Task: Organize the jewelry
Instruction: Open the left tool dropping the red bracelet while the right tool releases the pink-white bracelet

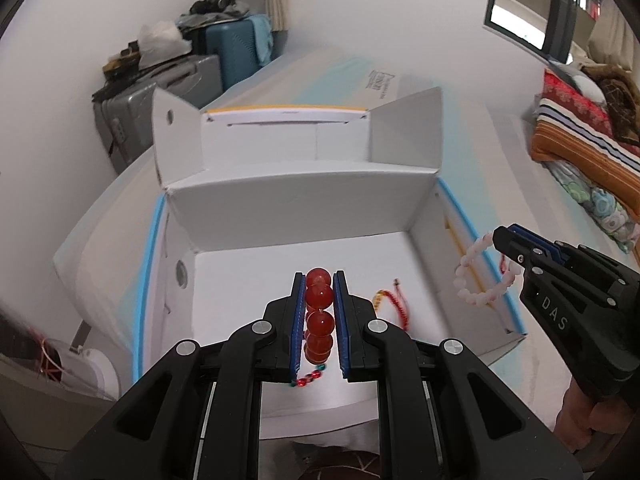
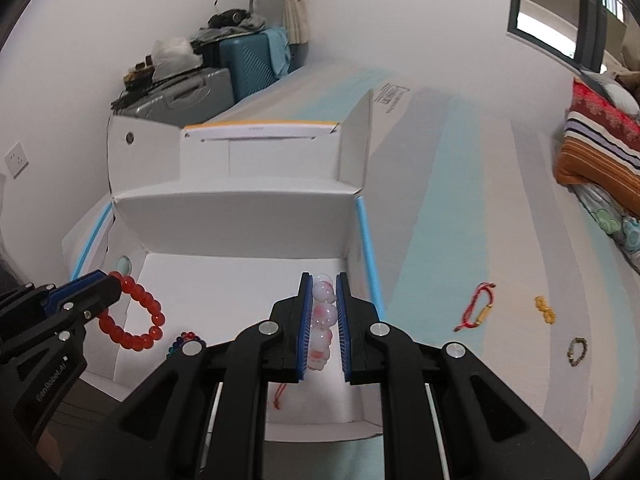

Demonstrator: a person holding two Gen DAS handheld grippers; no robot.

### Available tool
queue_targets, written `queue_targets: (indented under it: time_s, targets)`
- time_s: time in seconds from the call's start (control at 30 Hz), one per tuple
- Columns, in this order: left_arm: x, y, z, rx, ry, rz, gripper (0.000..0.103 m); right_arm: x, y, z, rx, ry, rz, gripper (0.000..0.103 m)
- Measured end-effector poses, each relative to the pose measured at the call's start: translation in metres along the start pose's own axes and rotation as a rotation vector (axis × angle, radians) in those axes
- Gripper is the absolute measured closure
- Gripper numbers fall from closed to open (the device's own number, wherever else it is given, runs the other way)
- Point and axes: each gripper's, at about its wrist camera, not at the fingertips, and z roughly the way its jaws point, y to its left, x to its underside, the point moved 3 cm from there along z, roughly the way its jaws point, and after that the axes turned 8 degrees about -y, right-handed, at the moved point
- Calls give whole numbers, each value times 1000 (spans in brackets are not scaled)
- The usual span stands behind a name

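Bracelets, two, in tongs.

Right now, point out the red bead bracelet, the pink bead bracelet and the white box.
red bead bracelet (image 2: 134, 322): right wrist view, on a bead of the hanging loop.
pink bead bracelet (image 1: 476, 298): left wrist view, on a bead at the loop's bottom.
white box (image 1: 296, 206): left wrist view, on its back inner wall.

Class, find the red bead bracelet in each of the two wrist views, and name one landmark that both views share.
Left wrist: red bracelet, lower centre, clamped in the left tool, over the box.
Right wrist: same bracelet, lower left, hanging as a loop from that tool.
Shared landmark: the white box.
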Motion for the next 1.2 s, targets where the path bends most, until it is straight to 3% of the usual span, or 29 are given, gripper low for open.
queue_targets:
  time_s: [0.67, 1.2]
  targets:
    - [31, 24, 55, -53, 130, -12, 90, 46, 28, 68, -46, 211, -24, 92]
    - [32, 27, 61, -70, 143, -18, 88, 55, 27, 76, -41, 240, -32, 90]
